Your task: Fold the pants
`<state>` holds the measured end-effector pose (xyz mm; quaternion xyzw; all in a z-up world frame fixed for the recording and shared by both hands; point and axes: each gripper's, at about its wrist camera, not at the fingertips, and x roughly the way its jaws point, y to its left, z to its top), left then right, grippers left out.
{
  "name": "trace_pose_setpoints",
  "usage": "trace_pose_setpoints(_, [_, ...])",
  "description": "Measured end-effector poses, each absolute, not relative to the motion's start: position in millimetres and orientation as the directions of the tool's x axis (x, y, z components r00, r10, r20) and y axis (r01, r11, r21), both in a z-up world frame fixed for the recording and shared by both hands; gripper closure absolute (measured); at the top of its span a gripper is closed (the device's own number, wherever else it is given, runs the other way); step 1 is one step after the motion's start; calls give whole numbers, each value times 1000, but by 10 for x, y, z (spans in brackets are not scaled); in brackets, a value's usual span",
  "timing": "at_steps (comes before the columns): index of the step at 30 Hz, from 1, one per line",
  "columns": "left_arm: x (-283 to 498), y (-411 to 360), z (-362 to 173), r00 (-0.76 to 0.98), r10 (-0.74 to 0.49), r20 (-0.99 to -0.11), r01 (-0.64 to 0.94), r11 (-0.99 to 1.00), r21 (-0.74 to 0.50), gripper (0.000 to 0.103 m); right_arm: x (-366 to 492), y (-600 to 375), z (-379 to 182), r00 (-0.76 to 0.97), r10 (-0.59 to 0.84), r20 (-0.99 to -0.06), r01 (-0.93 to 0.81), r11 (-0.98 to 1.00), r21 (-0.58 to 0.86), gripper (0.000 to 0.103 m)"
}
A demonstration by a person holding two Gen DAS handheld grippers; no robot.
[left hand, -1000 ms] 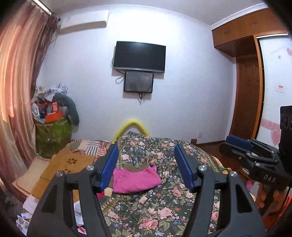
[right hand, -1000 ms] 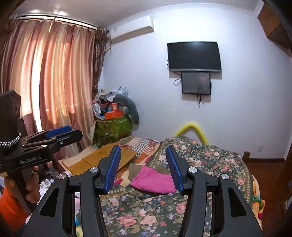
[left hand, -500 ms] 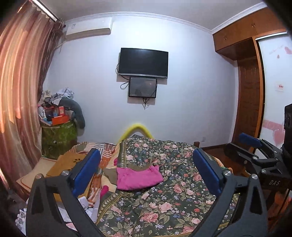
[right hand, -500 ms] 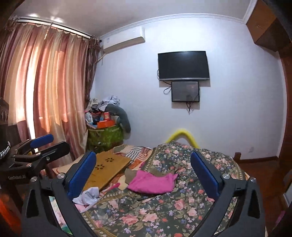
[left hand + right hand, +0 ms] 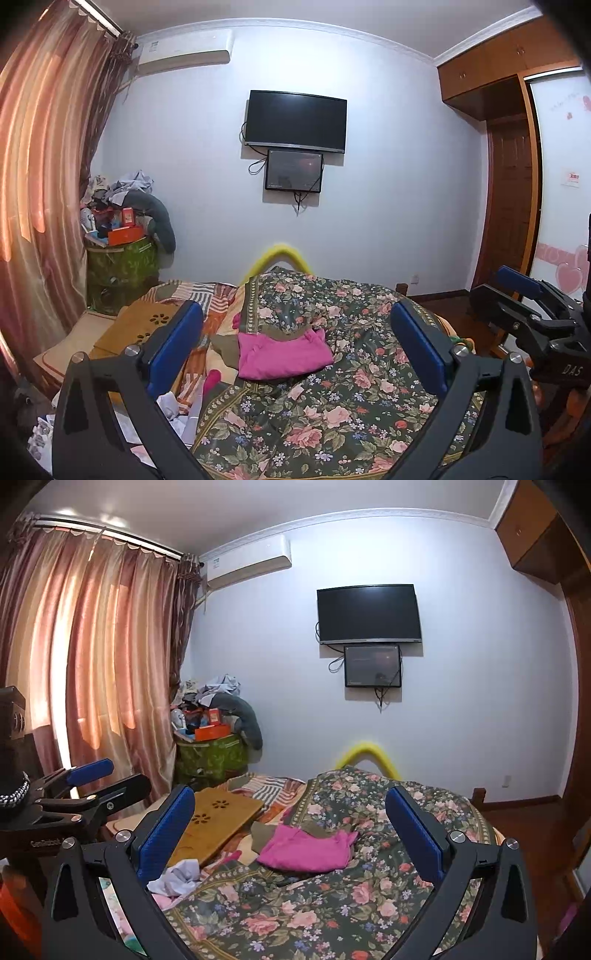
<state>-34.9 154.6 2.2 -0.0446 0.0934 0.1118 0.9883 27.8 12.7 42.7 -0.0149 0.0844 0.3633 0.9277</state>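
Observation:
Folded pink pants (image 5: 282, 356) lie on the floral bedspread (image 5: 332, 406) in the middle of the bed, partly on an olive cloth (image 5: 225, 349). They also show in the right wrist view (image 5: 306, 851). My left gripper (image 5: 295, 349) is open wide and empty, held above the near bed, well short of the pants. My right gripper (image 5: 290, 829) is open wide and empty too, to the left gripper's right. Each gripper shows at the edge of the other's view: the right one (image 5: 535, 306), the left one (image 5: 88, 786).
A wooden lap board (image 5: 214, 819) and loose clothes (image 5: 177, 878) lie on the bed's left side. A green bin heaped with things (image 5: 122, 262) stands by the curtain (image 5: 92, 672). A TV (image 5: 295, 122) hangs on the far wall; a wardrobe (image 5: 513, 177) stands on the right.
Both grippers have opened from a narrow gap to wide open and have risen or drawn back a little. The pants have not moved.

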Motion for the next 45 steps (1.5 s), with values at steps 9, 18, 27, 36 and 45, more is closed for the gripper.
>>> trace_pose_setpoints(9, [-304, 1539, 4, 956, 206, -209, -225, 972, -68, 0, 286, 128, 410, 721, 668, -183, -675, 737, 33, 0])
trace_pose_setpoints(18, [-246, 1547, -22, 956, 192, -221, -212, 975, -69, 0, 292, 104, 413, 723, 665, -188, -671, 740, 36, 0])
trace_pose_setpoints(27, [-225, 1529, -32, 956, 185, -226, -202, 978, -57, 0, 293, 76, 424, 723, 664, -190, -671, 741, 39, 0])
trace_pose_setpoints(36, [-220, 1477, -23, 961, 164, -223, -179, 982, -50, 0, 295, 57, 421, 729, 659, -188, -664, 747, 41, 0])
trace_pose_setpoints(45, [-212, 1437, -21, 961, 159, -226, -173, 984, -43, 0, 297, 42, 414, 731, 656, -188, -660, 749, 47, 0])
